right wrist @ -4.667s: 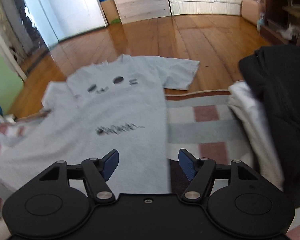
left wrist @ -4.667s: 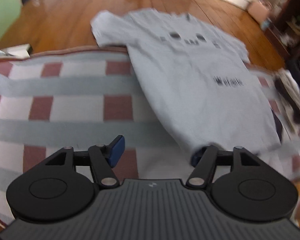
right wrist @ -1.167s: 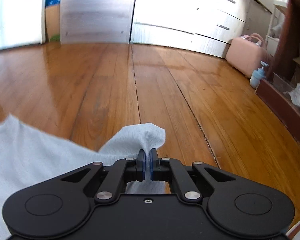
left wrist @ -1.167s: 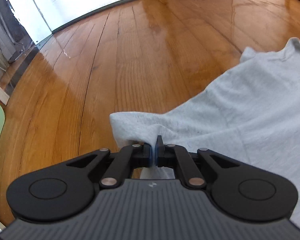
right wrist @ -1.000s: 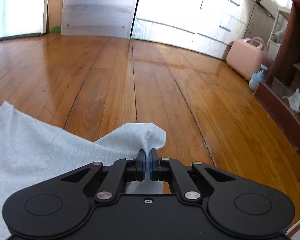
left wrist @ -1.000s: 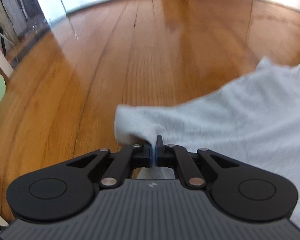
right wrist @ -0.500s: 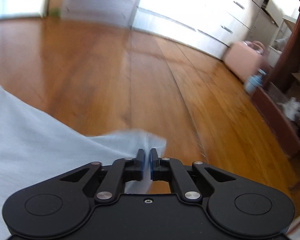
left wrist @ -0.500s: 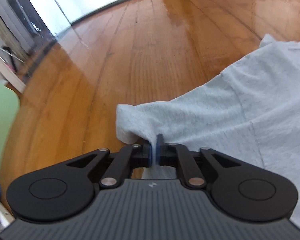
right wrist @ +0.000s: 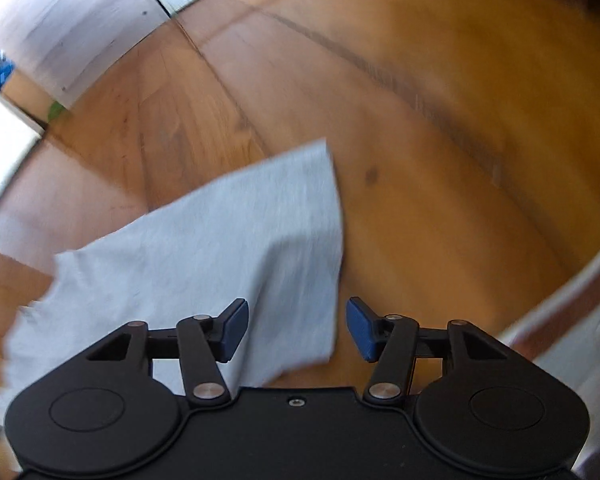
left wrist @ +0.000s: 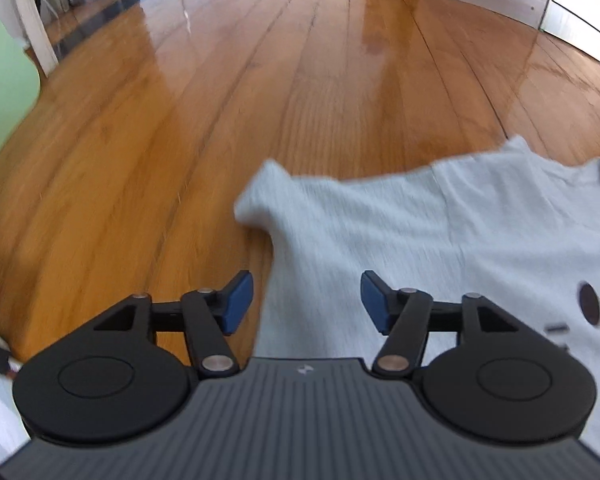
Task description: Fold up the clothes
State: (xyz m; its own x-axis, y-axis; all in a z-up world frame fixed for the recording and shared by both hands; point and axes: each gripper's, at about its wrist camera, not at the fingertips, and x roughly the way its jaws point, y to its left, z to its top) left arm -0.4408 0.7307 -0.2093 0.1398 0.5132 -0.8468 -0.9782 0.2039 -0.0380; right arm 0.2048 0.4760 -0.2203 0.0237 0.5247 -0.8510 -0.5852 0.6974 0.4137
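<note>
A light grey T-shirt (left wrist: 440,236) with dark print marks hangs out over the wooden floor. Its left sleeve (left wrist: 268,196) lies loose ahead of my left gripper (left wrist: 307,300), whose jaws are opening with cloth below the gap and no pad pressing on it. In the right wrist view the other sleeve (right wrist: 236,240) drapes free, blurred. My right gripper (right wrist: 297,330) is opening too, with the sleeve's edge under the gap between its blue pads (right wrist: 234,330), and nothing is pinched.
Glossy wooden floor (left wrist: 260,80) fills both views. A green surface (left wrist: 0,80) and a white post stand at the far left. A white-edged cloth (right wrist: 572,292) curves along the right of the right wrist view. Pale cabinet fronts (right wrist: 60,20) stand far off.
Both grippers were shut on the shirt's sleeve tips and have let go, jaws now wide apart. The sleeves have dropped away from the pads. The right view has rolled strongly.
</note>
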